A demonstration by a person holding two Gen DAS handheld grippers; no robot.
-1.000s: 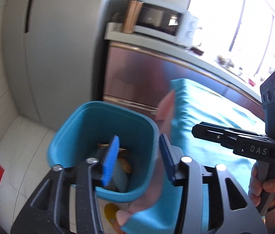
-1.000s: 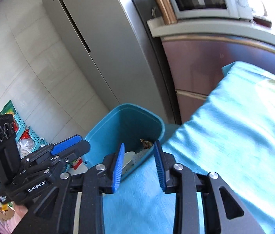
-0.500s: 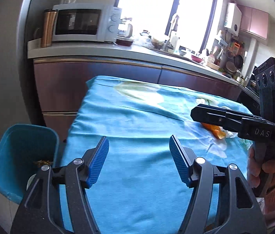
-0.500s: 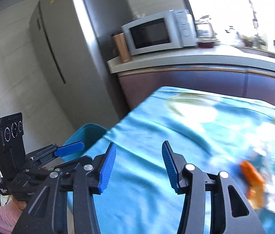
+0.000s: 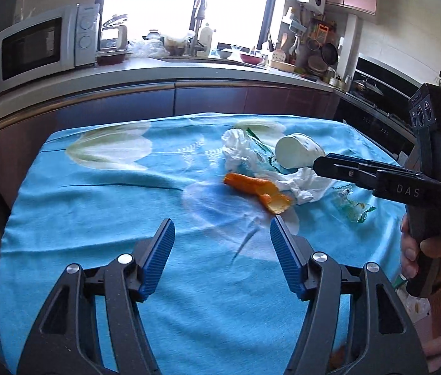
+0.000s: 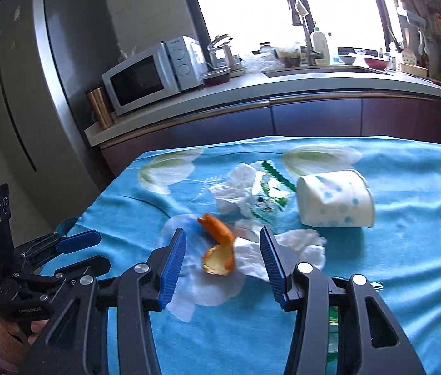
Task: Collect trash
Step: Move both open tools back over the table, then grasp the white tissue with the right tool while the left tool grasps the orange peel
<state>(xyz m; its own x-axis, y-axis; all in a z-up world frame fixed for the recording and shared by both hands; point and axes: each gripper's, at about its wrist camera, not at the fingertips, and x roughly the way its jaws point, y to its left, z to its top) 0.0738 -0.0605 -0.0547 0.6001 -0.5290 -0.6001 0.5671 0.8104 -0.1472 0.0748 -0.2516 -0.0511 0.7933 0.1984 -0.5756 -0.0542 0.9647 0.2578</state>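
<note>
Both grippers are held over the blue cloth [image 5: 101,225], jaws parted and nothing clasped in either. The left gripper [image 5: 222,259] is seen with bare cloth between its blue pads, the trash lying ahead and slightly to its right. The right gripper [image 6: 222,262] is carried spread, with the orange peel [image 6: 217,250] framed just ahead between its fingers, untouched as far as can be judged. Just beyond and right of it, crumpled tissue [image 6: 295,247] is spread; further on, more tissue and a green-edged wrapper [image 6: 270,193] are heaped, and a paper cup [image 6: 334,201] is tipped on its side to the right. A risk is judged: cloth or tissue may be pinched along with the curled peel, and the cup could be nudged and rolled away
</note>
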